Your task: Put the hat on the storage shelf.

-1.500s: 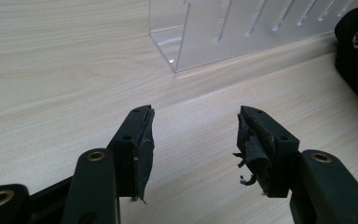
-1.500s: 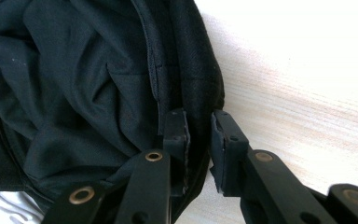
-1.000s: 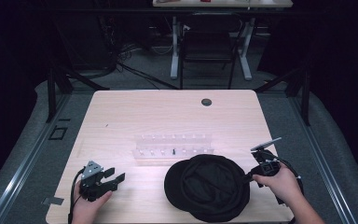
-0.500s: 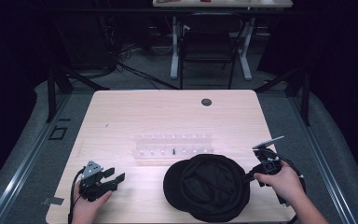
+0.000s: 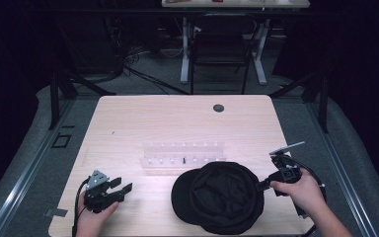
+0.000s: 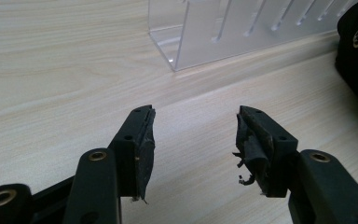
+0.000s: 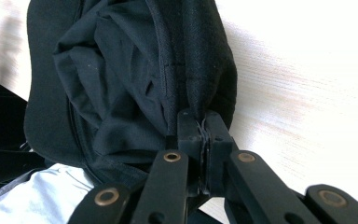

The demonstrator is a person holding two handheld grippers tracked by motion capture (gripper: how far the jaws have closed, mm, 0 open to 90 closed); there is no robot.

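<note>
1. The left gripper (image 5: pixel 121 188) sits low over the table (image 5: pixel 128 123) near the near-left corner, held by the left hand (image 5: pixel 91 217). Its jaws are spread wide with nothing between them; the left gripper view shows frayed pads (image 6: pixel 249 149) and bare wood in the gap.
2. Ahead of that gripper and to its right stands a clear rack (image 5: pixel 183 153), its near-left corner (image 6: pixel 175 65) apart from the jaw tips. Bare tabletop lies all around the jaws and runs on to the far edge.
3. To the right of the left gripper, past a strip of bare wood, lies the black cap (image 5: pixel 217 196), underside up, close to the near edge. Its far rim lies just beside the rack's near side; whether they touch I cannot tell.
4. The right gripper (image 5: pixel 260 186), held in the right hand (image 5: pixel 301 192), is at the cap's right edge. Its jaws are pressed together, pinching the cap's rim (image 7: pixel 200 112) in the right gripper view.
5. Right of that gripper, a narrow band of table remains before the right edge (image 5: pixel 288 163).
</note>
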